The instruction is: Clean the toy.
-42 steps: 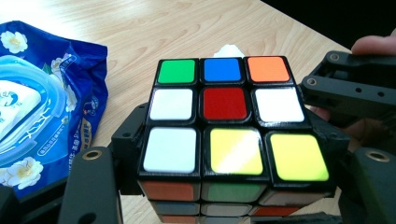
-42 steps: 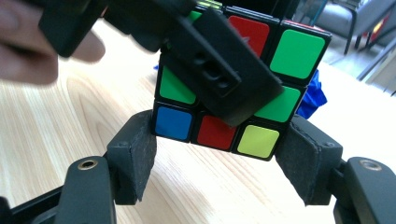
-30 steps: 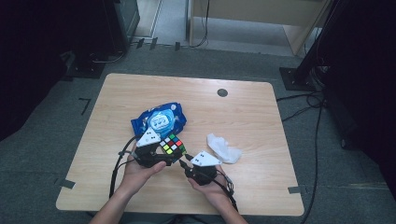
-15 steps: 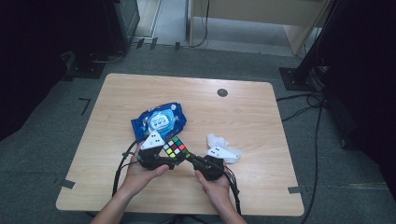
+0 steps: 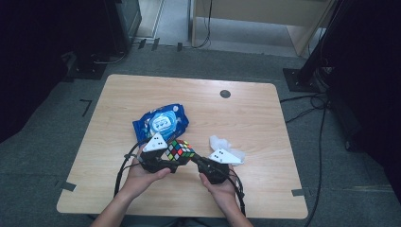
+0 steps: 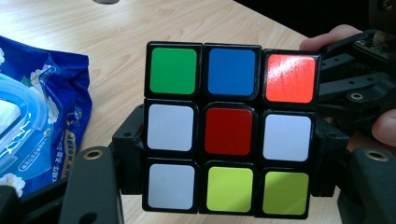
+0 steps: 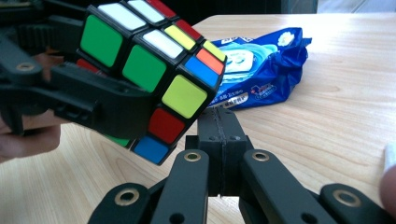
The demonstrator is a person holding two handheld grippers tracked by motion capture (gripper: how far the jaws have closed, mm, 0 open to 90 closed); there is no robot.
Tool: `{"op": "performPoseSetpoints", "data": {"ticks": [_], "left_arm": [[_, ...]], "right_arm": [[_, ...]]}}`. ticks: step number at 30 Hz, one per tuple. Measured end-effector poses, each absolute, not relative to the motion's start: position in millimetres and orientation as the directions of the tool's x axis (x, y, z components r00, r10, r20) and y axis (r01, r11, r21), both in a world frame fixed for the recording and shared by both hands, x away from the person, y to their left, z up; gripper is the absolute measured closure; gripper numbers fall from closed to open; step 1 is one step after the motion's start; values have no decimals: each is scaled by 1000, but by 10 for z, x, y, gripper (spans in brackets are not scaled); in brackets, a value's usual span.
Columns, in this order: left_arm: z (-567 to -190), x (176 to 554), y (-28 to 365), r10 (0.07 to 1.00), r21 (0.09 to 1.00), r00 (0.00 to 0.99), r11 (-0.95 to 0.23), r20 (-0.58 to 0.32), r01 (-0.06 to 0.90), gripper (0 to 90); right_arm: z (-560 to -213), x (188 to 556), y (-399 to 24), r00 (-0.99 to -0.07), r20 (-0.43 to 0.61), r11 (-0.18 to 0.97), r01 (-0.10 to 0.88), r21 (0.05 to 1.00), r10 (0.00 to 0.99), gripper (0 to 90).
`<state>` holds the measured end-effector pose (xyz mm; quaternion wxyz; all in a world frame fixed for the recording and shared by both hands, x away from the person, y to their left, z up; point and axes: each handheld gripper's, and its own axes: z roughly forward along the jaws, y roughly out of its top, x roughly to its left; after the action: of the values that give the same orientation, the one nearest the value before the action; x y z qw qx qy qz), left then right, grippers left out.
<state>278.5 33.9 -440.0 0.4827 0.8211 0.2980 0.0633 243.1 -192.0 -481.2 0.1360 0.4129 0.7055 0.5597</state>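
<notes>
A scrambled colour cube (image 5: 178,150) is held above the table, and my left gripper (image 5: 176,160) is shut on its two sides. In the left gripper view the cube (image 6: 227,135) faces the camera with a red centre square, one black jaw on each side of it. My right gripper (image 5: 194,160) comes in from the right with its jaws pressed together and empty. In the right gripper view its shut tips (image 7: 218,119) sit just below the lower corner of the cube (image 7: 154,70); I cannot tell whether they touch it.
A blue pack of wet wipes (image 5: 161,122) lies on the wooden table (image 5: 265,123) just behind the cube. A crumpled white tissue (image 5: 216,141) lies to the right of the cube. A dark round grommet (image 5: 225,93) is set near the far edge.
My right hand has shifted a little to the right and up. The left hand and the cube have stayed in place.
</notes>
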Motion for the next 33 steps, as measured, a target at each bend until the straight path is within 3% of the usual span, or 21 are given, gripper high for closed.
{"op": "performPoseSetpoints", "data": {"ticks": [16, 17, 18, 20, 21, 24, 29, 33], "left_arm": [[-4397, 2739, 309, 534, 840, 835, -387, -132, 380, 334], [-4390, 2735, 311, 539, 844, 834, -388, -120, 371, 334], [-4381, 2732, 315, 545, 845, 832, -392, -106, 365, 334], [-4378, 2739, 329, 548, 843, 830, -394, -104, 366, 335], [-4384, 2751, 346, 551, 842, 828, -394, -105, 369, 334], [-4393, 2765, 358, 557, 840, 823, -391, -109, 376, 334], [-4414, 2782, 359, 565, 834, 818, -395, -110, 385, 334], [-4437, 2790, 348, 568, 831, 816, -398, -109, 388, 335]], "right_arm": [[-4780, 2416, -1940, -638, 206, 79, 388, 918, 742, 900], [-4772, 2415, -1942, -642, 192, 90, 379, 921, 743, 883], [-4733, 2413, -1955, -624, 126, 126, 344, 930, 771, 754], [-4714, 2418, -1971, -614, 96, 145, 330, 933, 783, 722], [-4673, 2455, -2069, -560, 39, 173, 321, 931, 828, 699], [-4678, 2515, -2188, -491, 33, 171, 365, 915, 870, 670], [-4926, 2763, -2658, -289, 109, 84, 581, 810, 951, 651], [-5020, 2811, -2718, -252, 129, 61, 628, 775, 959, 596]]}}
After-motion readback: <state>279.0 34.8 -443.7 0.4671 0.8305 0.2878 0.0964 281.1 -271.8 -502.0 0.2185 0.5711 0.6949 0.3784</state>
